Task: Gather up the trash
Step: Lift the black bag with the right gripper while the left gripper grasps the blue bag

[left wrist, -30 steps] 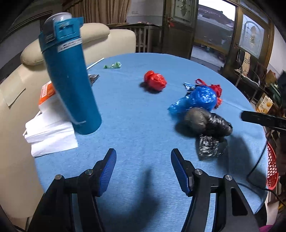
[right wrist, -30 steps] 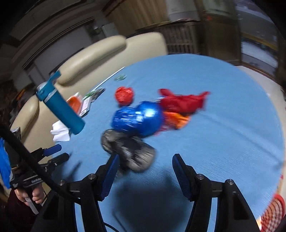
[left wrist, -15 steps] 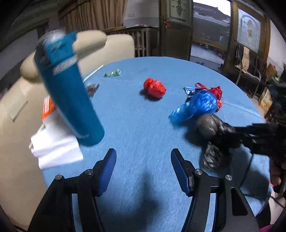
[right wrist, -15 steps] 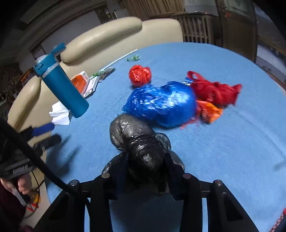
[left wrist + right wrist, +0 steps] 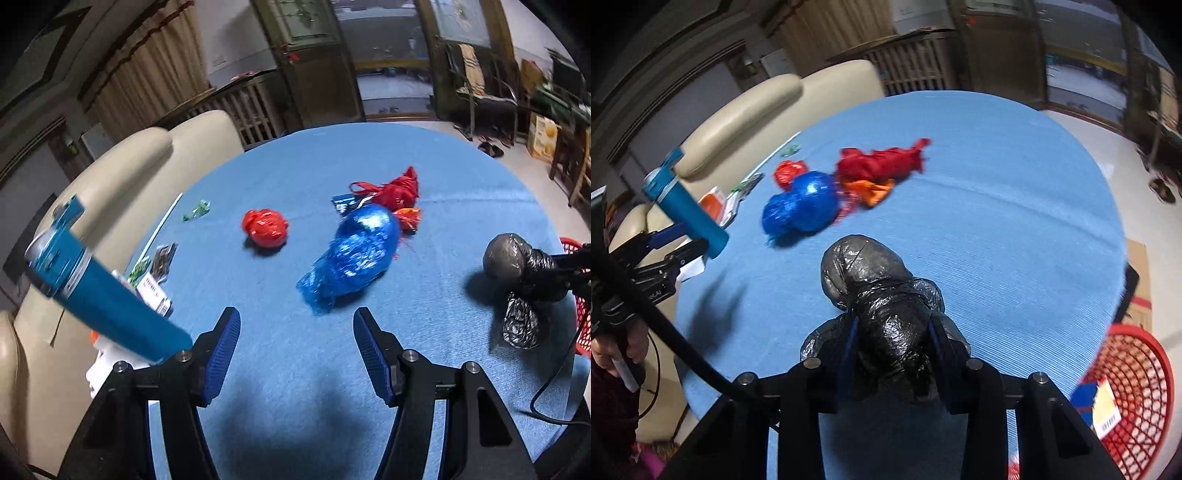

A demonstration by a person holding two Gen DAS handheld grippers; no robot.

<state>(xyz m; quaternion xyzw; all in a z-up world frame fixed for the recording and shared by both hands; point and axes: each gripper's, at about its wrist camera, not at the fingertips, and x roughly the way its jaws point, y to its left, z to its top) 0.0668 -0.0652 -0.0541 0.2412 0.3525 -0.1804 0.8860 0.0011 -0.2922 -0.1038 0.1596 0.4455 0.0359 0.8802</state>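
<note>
My right gripper (image 5: 892, 343) is shut on a black plastic bag (image 5: 882, 295) and holds it above the blue round table (image 5: 997, 206); the bag also shows in the left wrist view (image 5: 517, 266) at the right edge. My left gripper (image 5: 295, 350) is open and empty over the table's near side. A blue bag (image 5: 354, 254), a red crumpled ball (image 5: 265, 227), a red bag (image 5: 395, 190) and an orange wrapper (image 5: 408, 218) lie on the table beyond it. A red mesh basket (image 5: 1126, 391) stands off the table at the lower right.
A blue bottle (image 5: 99, 291) stands at the table's left by white tissues (image 5: 110, 354), small packets (image 5: 159, 266) and a green wrapper (image 5: 197, 210). Cream chairs (image 5: 122, 177) sit behind the table. A cable (image 5: 554, 387) trails at the right.
My right gripper closed on the black bag, lifted it off the table and carried it right, toward the basket. My left gripper stayed open and shifted its view forward.
</note>
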